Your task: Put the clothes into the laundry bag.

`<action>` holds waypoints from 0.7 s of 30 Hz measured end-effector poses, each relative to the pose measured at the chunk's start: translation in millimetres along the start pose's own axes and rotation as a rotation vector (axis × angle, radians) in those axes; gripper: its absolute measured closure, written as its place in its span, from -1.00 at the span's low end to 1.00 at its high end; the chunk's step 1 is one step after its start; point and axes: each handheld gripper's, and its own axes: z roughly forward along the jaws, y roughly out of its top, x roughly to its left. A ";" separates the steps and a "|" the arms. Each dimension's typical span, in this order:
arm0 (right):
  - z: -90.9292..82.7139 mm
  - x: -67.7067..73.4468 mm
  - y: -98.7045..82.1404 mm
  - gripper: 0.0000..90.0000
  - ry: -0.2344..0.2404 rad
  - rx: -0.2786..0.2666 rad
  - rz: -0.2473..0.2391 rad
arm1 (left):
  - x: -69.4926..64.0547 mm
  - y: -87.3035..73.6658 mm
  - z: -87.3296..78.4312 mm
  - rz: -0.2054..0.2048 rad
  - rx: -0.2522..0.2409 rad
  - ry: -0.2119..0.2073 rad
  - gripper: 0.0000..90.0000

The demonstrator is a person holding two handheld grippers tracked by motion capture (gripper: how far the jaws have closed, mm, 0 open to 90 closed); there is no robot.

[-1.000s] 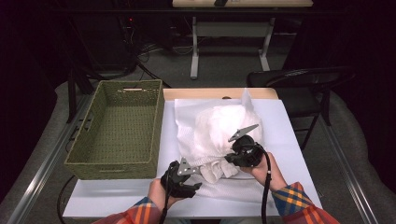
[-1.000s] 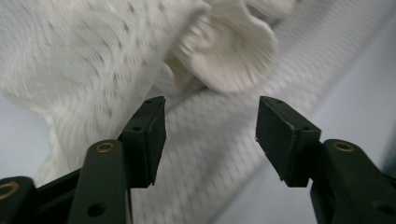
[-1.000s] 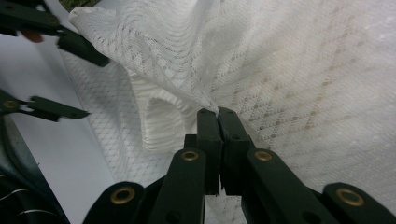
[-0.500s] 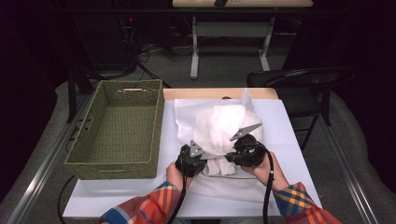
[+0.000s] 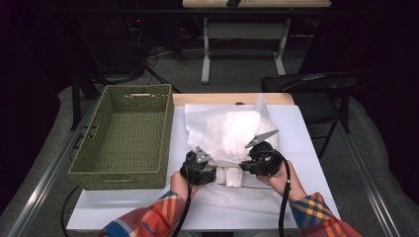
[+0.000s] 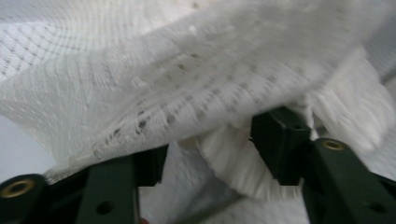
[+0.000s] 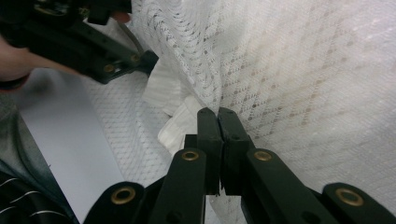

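High view shows a white mesh garment bunched in a mound on the desk, just right of the woven basket, with both claws at its near edge. The right claw sits at the garment's near right side, its jaws clenched together on a thin fold of the mesh; in the right gripper view the pads meet with fabric running between them. The left claw is at the near left side, just beside the basket's near right corner. Its jaws have just been opening, and in the left gripper view they stand apart with a ribbed white cuff and a sheet of mesh lying between them, not visibly pinched. The cuff lies straight ahead of the left claw and nearer to it than to the right one, so I judge that closing on it is the left hand's job.
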 end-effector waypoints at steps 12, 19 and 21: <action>1.5 0.7 1.5 0.98 -0.003 0.003 0.001 | -18.1 -9.8 -20.2 0.007 0.017 -0.125 -0.37; 1.8 0.6 1.1 0.99 0.004 0.007 -0.003 | -34.8 1.2 12.5 0.057 -0.007 -0.100 0.39; 1.0 0.3 0.6 0.99 0.009 0.003 -0.002 | -31.0 7.6 18.7 0.047 -0.022 -0.088 0.66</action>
